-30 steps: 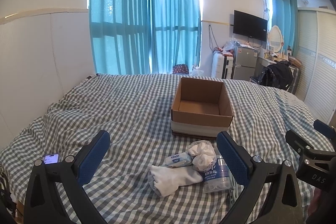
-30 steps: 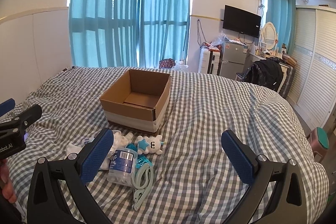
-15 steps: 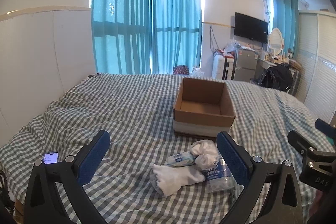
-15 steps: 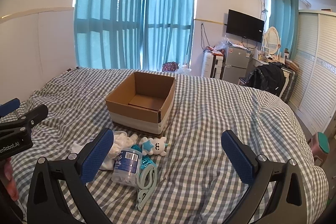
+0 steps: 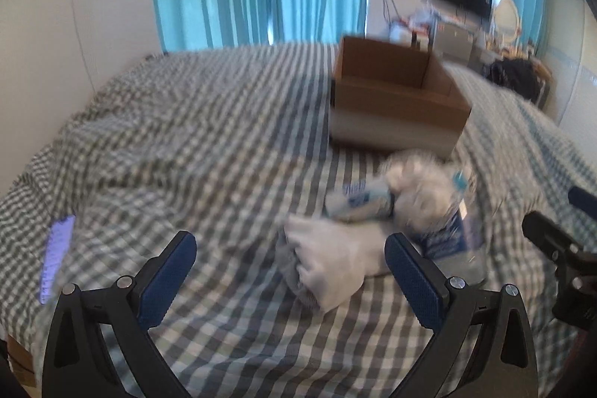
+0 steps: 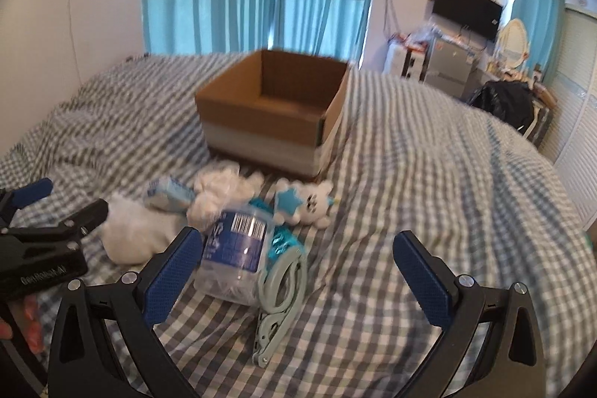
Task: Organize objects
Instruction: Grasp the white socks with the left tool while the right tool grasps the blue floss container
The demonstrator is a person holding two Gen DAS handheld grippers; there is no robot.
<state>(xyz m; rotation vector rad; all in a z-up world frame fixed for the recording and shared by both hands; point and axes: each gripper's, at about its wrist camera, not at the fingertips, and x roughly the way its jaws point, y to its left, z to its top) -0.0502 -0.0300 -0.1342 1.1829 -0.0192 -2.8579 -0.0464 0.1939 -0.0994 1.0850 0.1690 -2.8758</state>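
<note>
Both grippers are spread wide and hold nothing: the left gripper (image 5: pixel 290 271) hangs low over the checked bedspread (image 5: pixel 179 144), the right gripper (image 6: pixel 297 269) a little above the same pile. Just ahead of the left fingers (image 5: pixel 167 280), between them and nearer the right-hand one, lies a white sock (image 5: pixel 328 265); beyond it sit a tissue pack (image 5: pixel 356 202) and a crumpled white cloth (image 5: pixel 418 181). Beside the right gripper's left finger (image 6: pixel 169 273) lies a clear bottle (image 6: pixel 237 252), touching a pale green folding hanger (image 6: pixel 280 290), with a small white plush toy (image 6: pixel 306 202) further ahead. The empty cardboard box (image 6: pixel 268 122) stands beyond everything. Likely the sock comes first: centre it between the fingers, press slightly into the soft bedding, and close on its bulk without pinching the bedspread, since both views are blurred
</note>
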